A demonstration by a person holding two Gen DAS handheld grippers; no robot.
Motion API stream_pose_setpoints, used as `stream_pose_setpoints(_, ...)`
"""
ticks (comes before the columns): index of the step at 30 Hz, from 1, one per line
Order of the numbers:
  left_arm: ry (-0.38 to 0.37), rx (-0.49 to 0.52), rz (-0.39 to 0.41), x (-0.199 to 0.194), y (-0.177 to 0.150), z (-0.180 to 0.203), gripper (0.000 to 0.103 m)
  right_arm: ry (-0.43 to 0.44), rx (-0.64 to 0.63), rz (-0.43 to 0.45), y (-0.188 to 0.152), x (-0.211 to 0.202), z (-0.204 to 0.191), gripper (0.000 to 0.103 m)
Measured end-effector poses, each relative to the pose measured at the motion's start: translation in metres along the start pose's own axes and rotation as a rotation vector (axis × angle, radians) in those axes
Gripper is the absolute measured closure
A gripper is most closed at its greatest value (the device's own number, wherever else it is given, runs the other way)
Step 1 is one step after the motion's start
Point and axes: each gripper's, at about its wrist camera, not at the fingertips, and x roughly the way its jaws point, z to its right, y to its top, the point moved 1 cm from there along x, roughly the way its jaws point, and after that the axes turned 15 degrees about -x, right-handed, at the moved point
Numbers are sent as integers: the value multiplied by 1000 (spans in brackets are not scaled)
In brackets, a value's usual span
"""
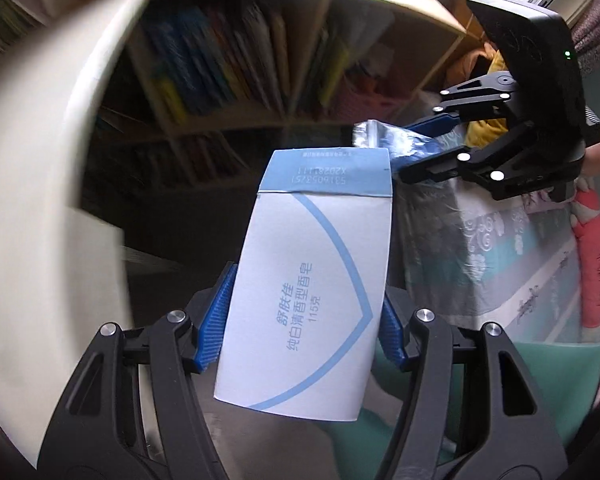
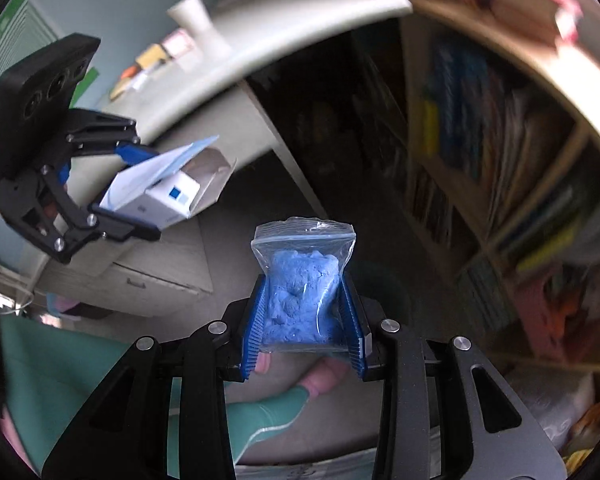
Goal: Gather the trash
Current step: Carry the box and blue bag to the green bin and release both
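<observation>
Nearest the left wrist lens, the left tongs (image 1: 300, 320) were clamped on a flat white-and-pale-blue cardboard soap box (image 1: 316, 272), the ribbed blue pads (image 1: 216, 320) pressing its two long edges. The box's long axis ran straight out along the tongs toward twelve o'clock, its printed flap end farthest from the lens.

In the right wrist view, the right tongs (image 2: 304, 320) were closed on a small clear zip-seal plastic bag of crumbly blue material (image 2: 304, 280), which stood up between the pads with its sealed edge toward twelve o'clock.

Each piece of trash was already in a grip, so the coming move probably turned on where the bin lay, and neither view showed one. The two tongs were near each other: from the left view the right tongs (image 1: 428, 152) sat at about two o'clock, and from the right view the left tongs (image 2: 140, 184) at about ten o'clock. Both seemed equally placed for a drop.

Only the right view revealed that the box's far end was open and hollow, and showed a pale desk (image 2: 292, 28) carrying small items. Only the left view showed the box's printed face and a patterned bed cover (image 1: 500, 248) at three o'clock. A blurred bookshelf (image 1: 228, 72) filled the background in both.
</observation>
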Motion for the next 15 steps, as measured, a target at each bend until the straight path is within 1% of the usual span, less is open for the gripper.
stream_pose_setpoints(2,2,-7,-27,34,3,5,43,17,27,-28,-15,21,15,67)
stream_pose_setpoints(4,17,-34,-78,74,5,4,43,49,64,-55,-35,50,35,67)
stream_pose_setpoints(6,5,-65,-111,107,6,-2,43,69,93,-74,-53,76,51,67)
stream_pose_setpoints(9,24,-100,-170,165,3,-17,43,99,144,-113,-78,122,70,67)
stream_pose_setpoints(10,33,-112,-196,186,2,-22,43,105,159,-125,-85,135,75,67)
stream_pose_setpoints(13,22,-148,-272,241,-8,-35,43,129,199,-149,-106,177,86,67)
stream_pose_setpoints(15,33,-135,-290,264,-14,-34,43,138,214,-160,-117,197,92,66)
